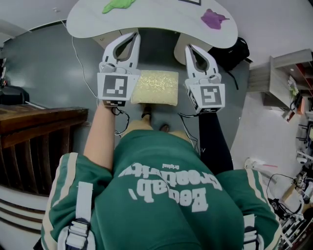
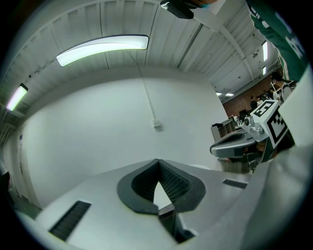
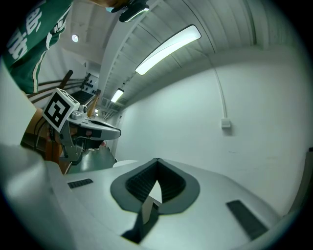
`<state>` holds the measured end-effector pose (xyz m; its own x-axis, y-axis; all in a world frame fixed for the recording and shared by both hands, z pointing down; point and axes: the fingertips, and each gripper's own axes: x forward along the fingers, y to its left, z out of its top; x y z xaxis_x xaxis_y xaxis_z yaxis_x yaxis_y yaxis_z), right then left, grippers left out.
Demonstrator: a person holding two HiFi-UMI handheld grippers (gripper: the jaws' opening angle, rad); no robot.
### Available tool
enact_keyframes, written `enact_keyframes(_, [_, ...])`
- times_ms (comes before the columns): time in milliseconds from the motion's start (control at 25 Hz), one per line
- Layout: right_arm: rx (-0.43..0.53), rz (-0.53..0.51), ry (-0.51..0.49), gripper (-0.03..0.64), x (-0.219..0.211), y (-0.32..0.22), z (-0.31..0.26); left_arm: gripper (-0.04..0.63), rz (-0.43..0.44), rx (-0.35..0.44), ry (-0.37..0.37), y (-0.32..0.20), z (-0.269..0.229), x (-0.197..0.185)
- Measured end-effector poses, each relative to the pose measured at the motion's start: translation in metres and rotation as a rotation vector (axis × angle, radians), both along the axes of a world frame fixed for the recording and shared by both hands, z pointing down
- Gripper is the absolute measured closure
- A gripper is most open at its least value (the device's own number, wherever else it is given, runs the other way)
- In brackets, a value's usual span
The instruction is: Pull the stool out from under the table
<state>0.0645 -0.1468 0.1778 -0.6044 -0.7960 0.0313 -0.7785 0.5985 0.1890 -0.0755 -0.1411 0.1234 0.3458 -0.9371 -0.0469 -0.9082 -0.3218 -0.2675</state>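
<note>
The stool [image 1: 155,88], with a square beige cushion, stands on the grey floor just in front of the white table [image 1: 146,19]. My left gripper [image 1: 134,35] is held level to the stool's left, with its jaws closed and nothing in them. To the stool's right, my right gripper [image 1: 188,48] is the same, shut and empty. In the left gripper view the closed tips [image 2: 157,161] face a bare white wall, and the right gripper [image 2: 239,141] shows at the side. The right gripper view has its shut tips [image 3: 156,160] towards the same wall, with the left gripper [image 3: 95,129] at the left.
A green blob [image 1: 117,6] and a purple blob [image 1: 213,18] lie on the table. A dark wooden unit [image 1: 39,132] stands at the left. A black bag [image 1: 234,53] and a shelf [image 1: 288,78] are at the right. My feet [image 1: 155,122] are behind the stool.
</note>
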Motion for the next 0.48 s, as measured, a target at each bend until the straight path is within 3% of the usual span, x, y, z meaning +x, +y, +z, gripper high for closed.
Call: enact_keyframes(480, [0.009, -0.008, 0.014, 0.612, -0.0002, 0.0024, 0.0017, 0.581, 0.007, 0.017, 0.002, 0.0013, 0.0012, 0.003])
